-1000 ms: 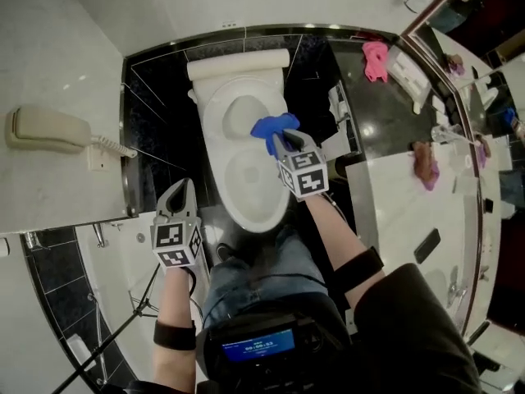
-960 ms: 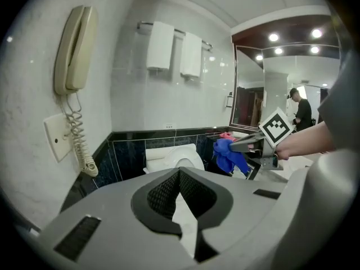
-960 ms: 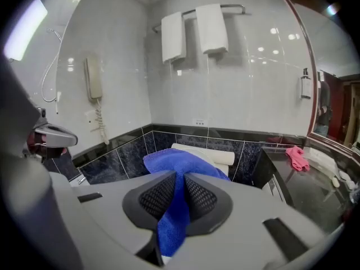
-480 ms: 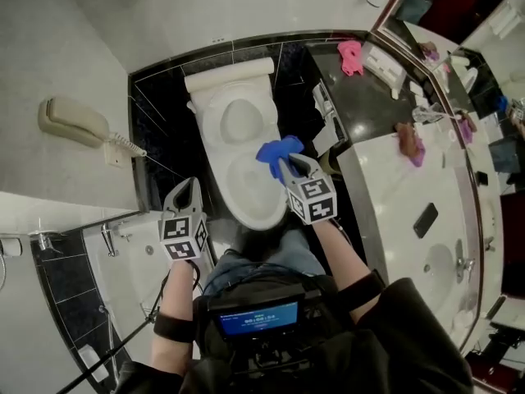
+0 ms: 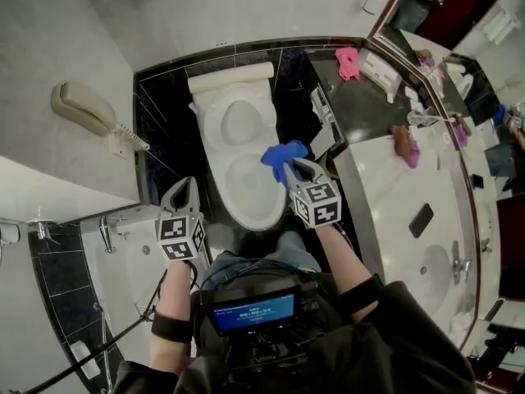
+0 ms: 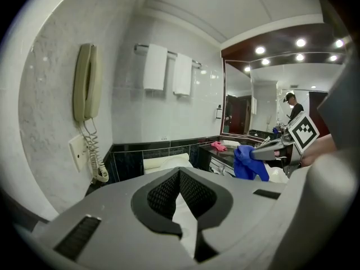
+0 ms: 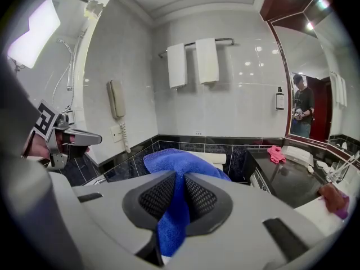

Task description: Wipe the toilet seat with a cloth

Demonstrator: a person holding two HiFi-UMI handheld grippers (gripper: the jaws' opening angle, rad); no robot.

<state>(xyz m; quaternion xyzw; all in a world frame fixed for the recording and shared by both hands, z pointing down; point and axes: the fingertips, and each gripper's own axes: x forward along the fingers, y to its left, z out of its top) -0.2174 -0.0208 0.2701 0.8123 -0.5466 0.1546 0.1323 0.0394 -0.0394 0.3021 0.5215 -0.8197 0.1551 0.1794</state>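
A long counter (image 5: pixel 410 220) is seen on the right, and a white toilet (image 5: pixel 238 150) is set just beside it against a black tiled wall; a wall phone (image 5: pixel 82 109) is mounted on the left. The left gripper (image 5: pixel 182 185) is held near the toilet's left edge, its jaws pressed together with nothing between them; the right gripper (image 5: pixel 287 169) is held over the toilet's right edge, its jaws clamped on a blue cloth (image 5: pixel 281 153); the cloth is bunched beyond the jaw tips, above the seat's right rim; a pink cloth (image 5: pixel 348 62) is seen on the counter's dark far end.
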